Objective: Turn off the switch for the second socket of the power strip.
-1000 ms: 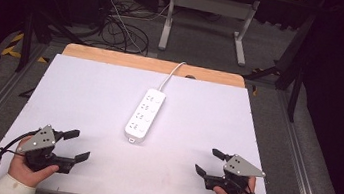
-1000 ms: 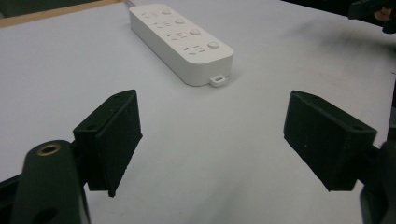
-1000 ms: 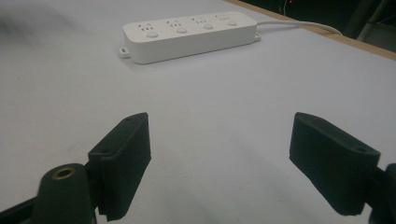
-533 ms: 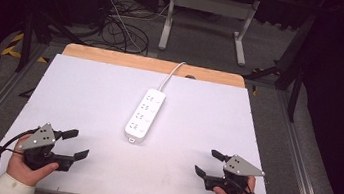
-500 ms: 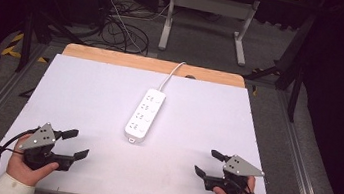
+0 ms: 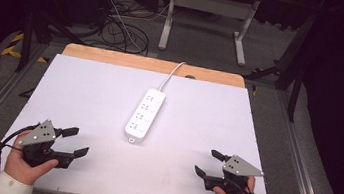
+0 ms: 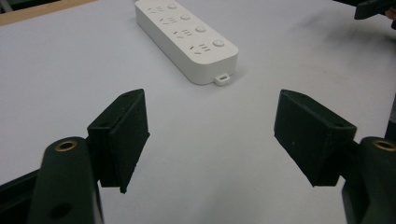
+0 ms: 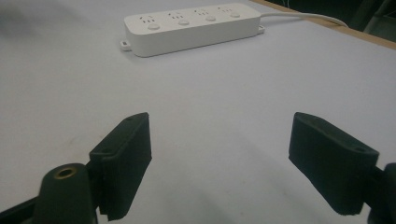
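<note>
At the near left corner of the matte white surface (image 6: pixel 85 90), the left tool (image 6: pixel 75 141) rests low in a hand (image 6: pixel 25 164), its blocky black jaws spread wide and holding nothing. Mid-surface lies a long, smooth white plastic power strip (image 6: pixel 145 114) with four socket groups and round buttons, its white cord (image 6: pixel 172 74) running toward the wooden far edge. At the near right, the right tool (image 6: pixel 209 164) is likewise spread wide and empty.
</note>
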A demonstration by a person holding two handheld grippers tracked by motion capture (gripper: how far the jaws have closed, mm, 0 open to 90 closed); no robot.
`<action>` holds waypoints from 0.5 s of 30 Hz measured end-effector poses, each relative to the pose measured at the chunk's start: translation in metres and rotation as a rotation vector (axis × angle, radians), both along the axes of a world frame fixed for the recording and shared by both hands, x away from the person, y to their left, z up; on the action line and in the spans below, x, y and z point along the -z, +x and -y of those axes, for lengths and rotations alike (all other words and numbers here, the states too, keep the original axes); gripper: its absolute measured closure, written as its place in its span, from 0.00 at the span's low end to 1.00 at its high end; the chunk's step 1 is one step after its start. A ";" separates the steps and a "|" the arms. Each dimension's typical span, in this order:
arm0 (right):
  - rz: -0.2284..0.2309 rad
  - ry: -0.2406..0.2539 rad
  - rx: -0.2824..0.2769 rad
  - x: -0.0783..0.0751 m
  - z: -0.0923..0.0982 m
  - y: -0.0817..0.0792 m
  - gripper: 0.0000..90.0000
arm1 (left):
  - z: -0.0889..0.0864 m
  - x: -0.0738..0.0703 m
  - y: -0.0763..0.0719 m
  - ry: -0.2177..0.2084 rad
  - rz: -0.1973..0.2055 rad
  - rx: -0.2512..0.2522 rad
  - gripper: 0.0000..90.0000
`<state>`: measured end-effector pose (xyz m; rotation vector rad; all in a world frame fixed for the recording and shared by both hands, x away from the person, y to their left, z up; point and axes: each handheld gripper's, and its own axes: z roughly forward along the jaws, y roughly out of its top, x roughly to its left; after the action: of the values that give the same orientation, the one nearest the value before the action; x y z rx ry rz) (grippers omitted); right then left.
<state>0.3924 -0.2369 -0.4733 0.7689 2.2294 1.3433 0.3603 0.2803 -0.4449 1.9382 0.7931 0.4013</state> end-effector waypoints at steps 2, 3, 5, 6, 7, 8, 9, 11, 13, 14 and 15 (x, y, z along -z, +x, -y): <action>-0.002 0.007 0.000 0.000 0.001 0.000 0.24 | 0.001 -0.004 0.002 0.002 -0.021 -0.001 0.33; -0.004 0.009 -0.001 0.000 0.001 0.000 0.24 | 0.002 -0.006 0.004 0.001 -0.030 0.006 0.34; -0.004 0.009 -0.004 0.000 0.001 0.000 0.24 | 0.003 -0.011 0.007 -0.009 -0.032 0.018 0.35; -0.004 0.008 -0.005 0.000 0.000 0.000 0.24 | 0.004 -0.014 0.009 -0.014 -0.035 0.021 0.36; -0.004 0.005 -0.004 0.000 0.000 0.000 0.24 | 0.005 -0.017 0.011 -0.012 -0.032 0.020 0.36; -0.009 0.007 -0.005 0.000 0.000 0.000 0.24 | 0.006 -0.020 0.014 -0.005 -0.028 0.028 0.36; -0.011 0.006 -0.007 0.001 -0.001 0.001 0.24 | 0.007 -0.023 0.016 0.002 -0.022 0.030 0.36; -0.013 0.005 -0.006 0.001 -0.001 0.001 0.24 | 0.011 -0.027 0.020 -0.001 -0.031 0.036 0.36; -0.016 0.005 -0.006 0.001 -0.001 0.000 0.24 | 0.014 -0.032 0.025 0.009 -0.037 0.049 0.37; -0.017 0.005 -0.006 0.001 -0.001 0.000 0.24 | 0.015 -0.034 0.027 0.005 -0.044 0.053 0.37; -0.019 0.006 -0.006 0.002 0.000 0.000 0.24 | 0.017 -0.036 0.029 0.008 -0.041 0.057 0.37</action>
<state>0.3921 -0.2365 -0.4748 0.7811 2.2449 1.3511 0.3894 0.2631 -0.4089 1.9767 0.7620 0.3319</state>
